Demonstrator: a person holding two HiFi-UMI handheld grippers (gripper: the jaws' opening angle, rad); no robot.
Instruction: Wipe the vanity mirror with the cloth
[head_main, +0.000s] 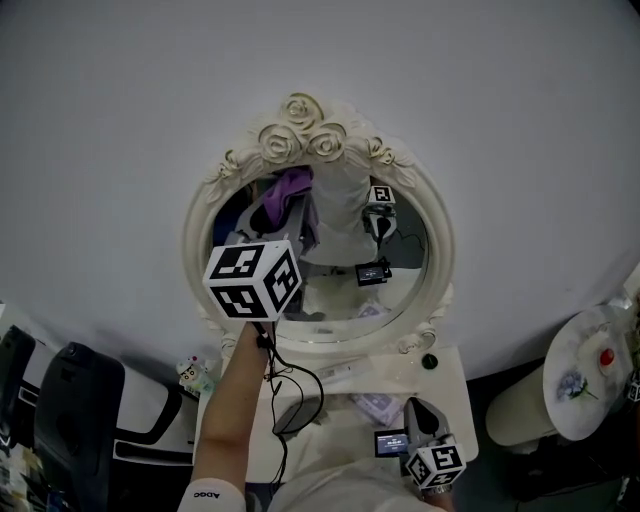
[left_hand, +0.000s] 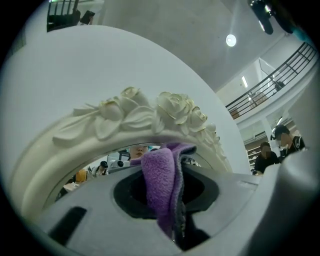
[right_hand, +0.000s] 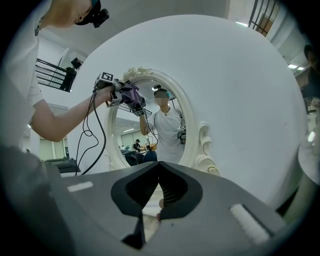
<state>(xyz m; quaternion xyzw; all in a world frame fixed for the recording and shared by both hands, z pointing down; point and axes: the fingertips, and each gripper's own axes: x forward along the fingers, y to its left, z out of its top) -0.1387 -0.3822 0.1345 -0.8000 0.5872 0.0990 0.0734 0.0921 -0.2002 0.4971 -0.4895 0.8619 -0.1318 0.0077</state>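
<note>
Cloth (left_hand: 160, 185) — pinched in my left gripper (left_hand: 171, 210) — sits at the vanity mirror's (head_main: 400, 280) upper edge, under the roses (head_main: 300, 135). I'd press it flat and sweep overlapping strokes downward, lightly. My right gripper (right_hand: 159, 192) hangs low, jaws together, empty.

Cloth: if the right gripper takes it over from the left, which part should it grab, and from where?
Probably the folded purple bunch of the cloth that sticks out past the tips of the left gripper, which is shut on it. Come from the side, along the mirror glass, since the bunch faces the glass.
</note>
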